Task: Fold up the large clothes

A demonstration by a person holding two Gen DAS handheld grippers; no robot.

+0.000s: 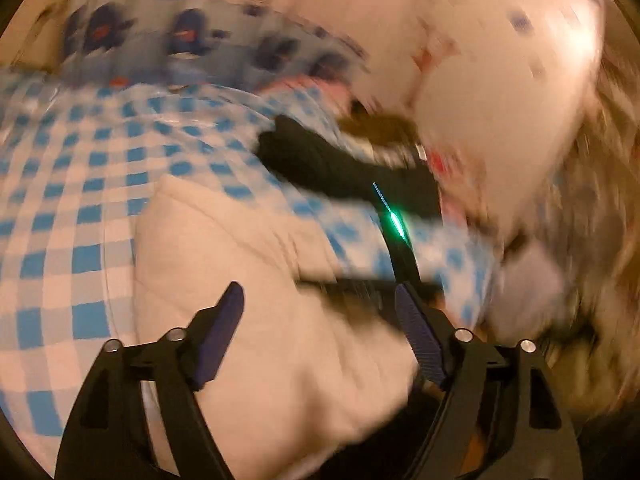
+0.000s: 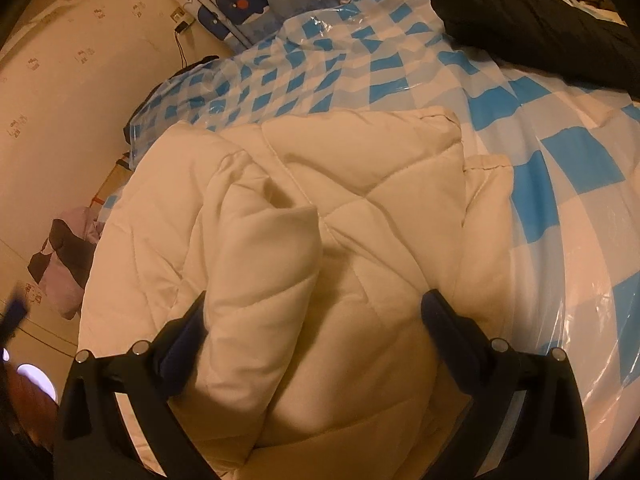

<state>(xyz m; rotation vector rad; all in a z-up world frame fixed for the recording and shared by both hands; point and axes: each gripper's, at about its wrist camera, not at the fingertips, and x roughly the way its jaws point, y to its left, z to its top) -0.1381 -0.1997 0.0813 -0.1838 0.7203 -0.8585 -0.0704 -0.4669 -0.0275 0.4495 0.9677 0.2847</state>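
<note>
A cream quilted jacket (image 2: 340,160) lies partly folded on a bed with a blue-and-white checked cover (image 2: 560,140). My right gripper (image 2: 316,300) stands wide open low over it. A thick fold bulges between its fingers and covers the tip of the left one. The left wrist view is smeared by motion. In it my left gripper (image 1: 318,290) is open above the jacket (image 1: 240,240) with nothing between its pads. Just beyond its right finger is a dark blurred shape with a green light (image 1: 394,220).
A black garment (image 2: 520,20) lies at the far right of the bed, also blurred (image 1: 320,160). A whale-print cloth (image 2: 240,0) stands at the head. A beige wall (image 2: 60,80) runs along the left, with purple clothes (image 2: 68,264) on the floor. White printed fabric (image 1: 500,80) fills the upper right.
</note>
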